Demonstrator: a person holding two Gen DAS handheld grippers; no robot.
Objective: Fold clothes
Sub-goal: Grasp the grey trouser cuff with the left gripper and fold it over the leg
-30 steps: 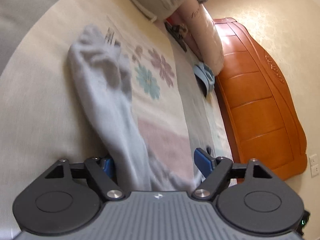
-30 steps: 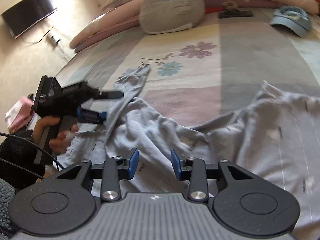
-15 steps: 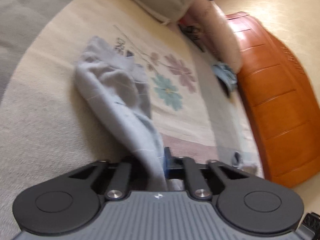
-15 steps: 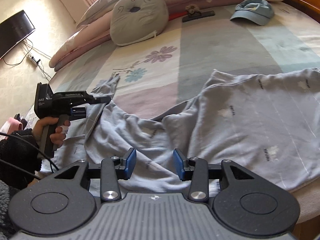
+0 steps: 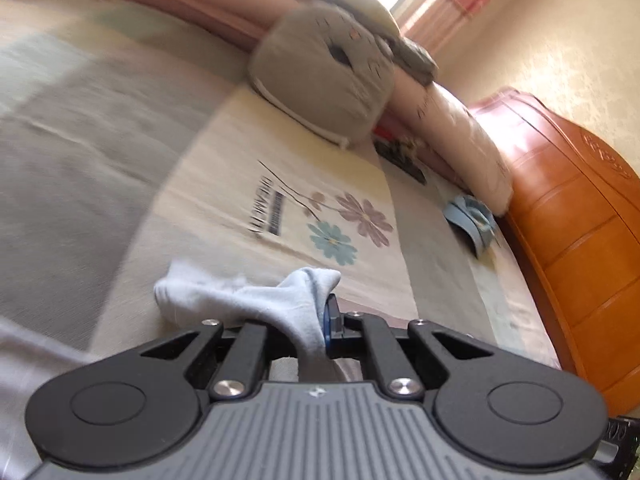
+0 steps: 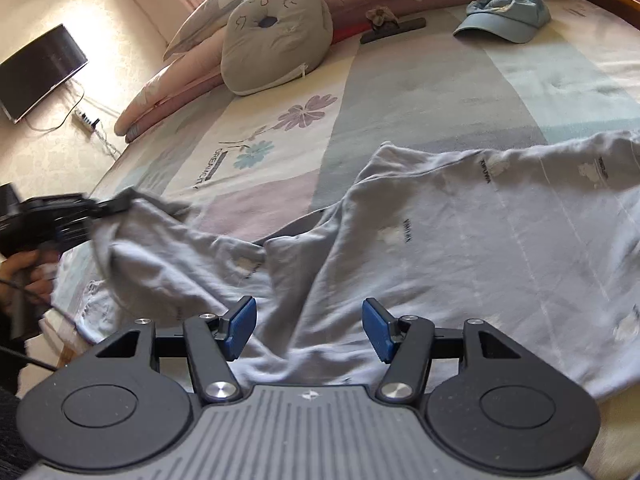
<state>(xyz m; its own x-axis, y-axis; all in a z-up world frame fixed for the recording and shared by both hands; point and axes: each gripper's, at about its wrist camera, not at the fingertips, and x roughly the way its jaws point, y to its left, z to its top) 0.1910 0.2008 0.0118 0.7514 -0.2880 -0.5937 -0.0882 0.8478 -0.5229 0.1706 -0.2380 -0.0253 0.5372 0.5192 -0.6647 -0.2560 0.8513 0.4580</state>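
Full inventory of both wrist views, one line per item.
garment: 1, pale blue-grey, spread on the bed's near side
bedspread: 1, grey, cream and pale blue blocks with flowers, under everything
cushion: 1, grey, far side of bed
cap: 1, light blue, far right
TV: 1, black, left wall
headboard: 1, orange wood, bed's end
left gripper: 1, black, shut on garment's sleeve
right gripper: 1, black, blue pads, opening above garment
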